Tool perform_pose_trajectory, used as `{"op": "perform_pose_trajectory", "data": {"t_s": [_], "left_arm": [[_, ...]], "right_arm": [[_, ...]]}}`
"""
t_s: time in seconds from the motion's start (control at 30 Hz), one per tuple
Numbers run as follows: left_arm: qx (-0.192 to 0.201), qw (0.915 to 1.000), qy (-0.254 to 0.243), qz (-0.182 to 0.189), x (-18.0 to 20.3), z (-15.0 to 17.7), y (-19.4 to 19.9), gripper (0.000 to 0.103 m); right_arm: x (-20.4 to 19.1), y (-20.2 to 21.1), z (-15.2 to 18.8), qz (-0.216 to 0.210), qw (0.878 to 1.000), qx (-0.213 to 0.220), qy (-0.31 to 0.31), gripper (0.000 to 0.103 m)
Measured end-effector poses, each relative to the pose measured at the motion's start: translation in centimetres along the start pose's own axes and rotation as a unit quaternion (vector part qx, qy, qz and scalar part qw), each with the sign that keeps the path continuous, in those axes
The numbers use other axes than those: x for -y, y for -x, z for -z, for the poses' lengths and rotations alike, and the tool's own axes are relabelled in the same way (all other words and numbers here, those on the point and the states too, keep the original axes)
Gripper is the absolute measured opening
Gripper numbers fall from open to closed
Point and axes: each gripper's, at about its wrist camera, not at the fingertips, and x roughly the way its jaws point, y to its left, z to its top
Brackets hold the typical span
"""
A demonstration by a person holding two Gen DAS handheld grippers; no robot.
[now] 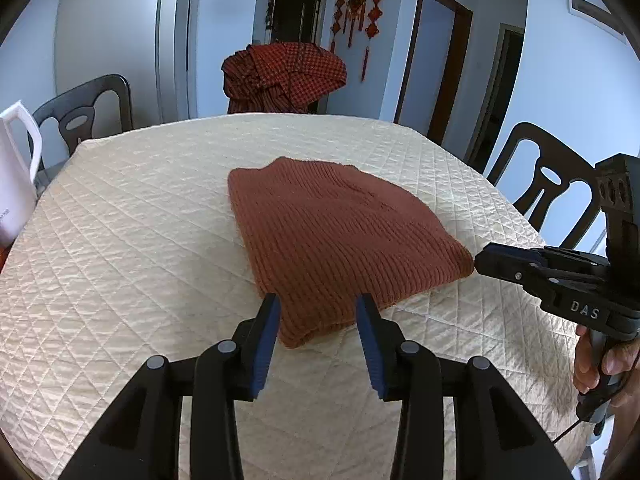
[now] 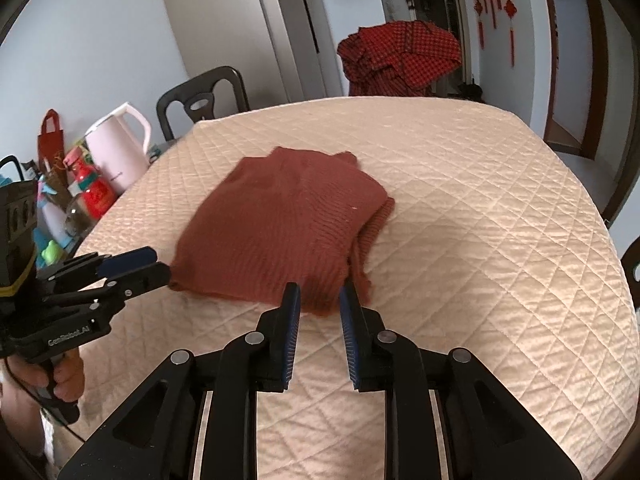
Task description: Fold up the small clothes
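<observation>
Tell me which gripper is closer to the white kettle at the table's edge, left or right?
Left. The left gripper is at the folded rust knit's near corner on the kettle's side; the right gripper is at the knit's opposite near corner, farther from the kettle.

Sweater (image 1: 340,248): rust-brown ribbed knit, matt, slightly fuzzy. Table cover (image 1: 140,240): cream quilted cloth, diamond-stitched, faint sheen. Left gripper (image 1: 318,308) and right gripper (image 2: 319,298): matt black plastic, ridged blue pads, small metal pivot pins. Kettle (image 2: 120,144): smooth glossy plastic. Chair (image 1: 548,184): dark, smooth, semi-gloss.
</observation>
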Motion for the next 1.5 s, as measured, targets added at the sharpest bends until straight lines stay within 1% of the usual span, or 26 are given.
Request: {"op": "perform_pose_trajectory", "data": {"t_s": [0.1, 0.2, 0.3, 0.4, 0.47, 0.5, 0.6, 0.7, 0.77, 0.8, 0.83, 0.9, 1.07, 1.2, 1.3, 1.47, 1.5], "left_arm": [[0.004, 1.0, 0.003, 0.0, -0.1, -0.2, 0.0, 0.042], [-0.001, 1.0, 0.006, 0.001, -0.3, -0.3, -0.7, 0.042], [-0.019, 0.9997, 0.012, 0.005, -0.5, -0.1, -2.0, 0.042], [-0.038, 0.999, 0.019, 0.009, -0.6, 0.4, -3.1, 0.042], [-0.039, 0.999, 0.017, 0.009, -0.6, 0.6, -3.2, 0.042], [-0.039, 0.999, 0.017, 0.011, -0.7, 0.7, -3.0, 0.042], [-0.037, 0.999, 0.02, 0.014, -1.1, 0.5, -2.4, 0.042], [-0.025, 0.9994, 0.02, 0.012, -1.3, 0.0, -1.5, 0.042], [-0.017, 0.9995, 0.024, 0.01, -1.4, -0.4, -1.1, 0.042], [-0.012, 0.9996, 0.025, 0.008, -1.4, -0.7, -0.9, 0.046], [-0.007, 0.9996, 0.025, 0.007, -1.5, -0.9, -0.7, 0.053], [0.001, 0.9996, 0.027, 0.006, -1.5, -1.3, -0.7, 0.057], [0.001, 0.9993, 0.037, 0.002, -2.2, -2.1, -1.5, 0.057], [0.001, 0.9987, 0.052, 0.003, -3.1, -2.5, -2.5, 0.057], [0.002, 0.9971, 0.073, 0.02, -4.1, -2.7, -3.4, 0.057], [-0.019, 0.9915, 0.117, 0.054, -5.9, -3.0, -5.9, 0.057], [-0.021, 0.9904, 0.123, 0.06, -6.1, -3.0, -6.2, 0.059]], "right_arm": [[-0.3, 0.2, -0.1, -0.009, 1.0, 0.008, 0.001, 0.021], [-0.3, -0.2, -0.5, -0.012, 1.0, 0.009, 0.0, 0.021], [-0.1, -1.3, -0.6, -0.009, 1.0, -0.001, -0.004, 0.021], [0.6, -3.1, -0.4, -0.001, 1.0, -0.024, -0.016, 0.021], [1.2, -3.7, 0.0, -0.002, 0.999, -0.037, -0.029, 0.021], [1.4, -3.7, 0.1, -0.009, 0.999, -0.039, -0.036, 0.021], [1.3, -2.9, 0.1, -0.012, 0.999, -0.031, -0.033, 0.021], [1.2, -2.0, -0.3, -0.016, 0.999, -0.019, -0.032, 0.021], [1.2, -1.4, -0.6, -0.015, 0.999, -0.009, -0.034, 0.026], [1.3, -1.3, -0.8, -0.015, 0.999, -0.003, -0.034, 0.037], [1.3, -1.1, -1.0, -0.017, 0.999, 0.003, -0.036, 0.046], [1.5, -1.1, -1.4, -0.027, 0.999, 0.008, -0.041, 0.046], [2.0, -2.1, -1.9, -0.033, 0.998, 0.0, -0.053, 0.046], [3.2, -2.7, -2.2, -0.038, 0.996, -0.001, -0.076, 0.046], [4.3, -3.5, -2.7, -0.045, 0.994, -0.003, -0.097, 0.046], [5.6, -5.3, -3.4, -0.07, 0.99, -0.018, -0.125, 0.046], [5.8, -5.8, -3.5, -0.076, 0.989, -0.024, -0.127, 0.046]]}}
